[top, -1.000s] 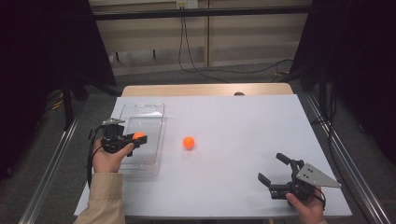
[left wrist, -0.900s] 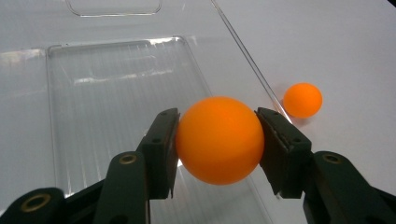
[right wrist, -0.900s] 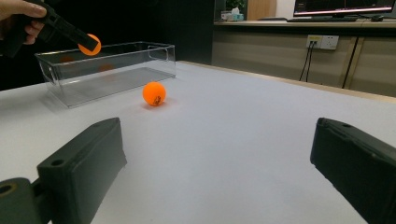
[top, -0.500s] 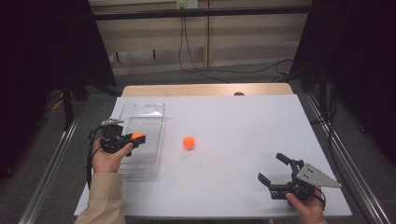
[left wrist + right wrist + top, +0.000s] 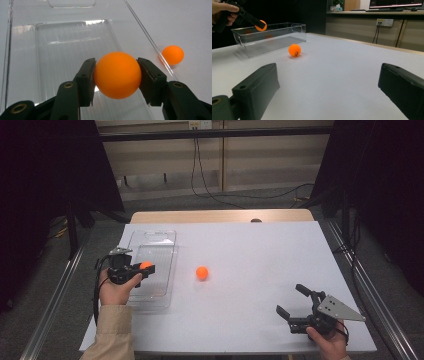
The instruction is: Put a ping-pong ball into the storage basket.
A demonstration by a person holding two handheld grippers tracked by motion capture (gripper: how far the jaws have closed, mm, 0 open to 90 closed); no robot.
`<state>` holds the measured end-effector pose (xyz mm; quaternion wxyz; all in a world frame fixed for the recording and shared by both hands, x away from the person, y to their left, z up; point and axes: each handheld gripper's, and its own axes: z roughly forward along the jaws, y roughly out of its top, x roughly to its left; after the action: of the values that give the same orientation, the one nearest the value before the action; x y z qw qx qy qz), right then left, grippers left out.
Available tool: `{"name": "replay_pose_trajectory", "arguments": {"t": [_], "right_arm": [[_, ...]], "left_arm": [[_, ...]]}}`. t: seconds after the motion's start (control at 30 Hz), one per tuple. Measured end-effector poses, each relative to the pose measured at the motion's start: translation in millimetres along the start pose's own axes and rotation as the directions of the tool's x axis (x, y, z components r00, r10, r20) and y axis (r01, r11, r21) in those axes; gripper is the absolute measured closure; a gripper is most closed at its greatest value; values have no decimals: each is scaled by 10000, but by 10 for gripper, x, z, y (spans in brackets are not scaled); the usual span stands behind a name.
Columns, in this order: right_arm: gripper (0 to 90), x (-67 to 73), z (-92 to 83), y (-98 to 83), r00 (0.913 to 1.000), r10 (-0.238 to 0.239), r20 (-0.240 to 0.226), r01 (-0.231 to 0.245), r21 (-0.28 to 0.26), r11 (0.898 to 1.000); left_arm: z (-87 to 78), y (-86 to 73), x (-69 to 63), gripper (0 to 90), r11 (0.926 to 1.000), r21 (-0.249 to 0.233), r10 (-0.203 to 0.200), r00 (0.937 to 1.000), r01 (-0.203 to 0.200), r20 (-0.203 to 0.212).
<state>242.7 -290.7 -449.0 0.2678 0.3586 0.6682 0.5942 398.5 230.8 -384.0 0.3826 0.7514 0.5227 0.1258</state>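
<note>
Above the clear tray (image 5: 152, 251), my left gripper (image 5: 146, 268) is clamped on an orange ball (image 5: 117, 75), pads pressing both its sides. Just right of that tray, a second orange ball (image 5: 202, 272) sits on the white table (image 5: 250, 250). Well right of the tray, my right gripper (image 5: 294, 301) rests with jaws apart, holding nothing.

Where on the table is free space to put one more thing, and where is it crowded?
The widest bare patch lies between the loose orange ball and the right gripper, up to the table's far edge. The clear tray floor is bare too. The crowded spot is the tray's near end, where the left gripper holds an orange ball.
</note>
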Motion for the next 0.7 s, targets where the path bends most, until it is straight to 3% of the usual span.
{"name": "replay_pose_trajectory", "arguments": {"t": [0.7], "right_arm": [[25, -2, 2, -1, 10000, 24, -4, -24, -10, 10000]], "left_arm": [[41, -9, -1, 507, 9999, 19, 120, 9991, -120, -407]]}}
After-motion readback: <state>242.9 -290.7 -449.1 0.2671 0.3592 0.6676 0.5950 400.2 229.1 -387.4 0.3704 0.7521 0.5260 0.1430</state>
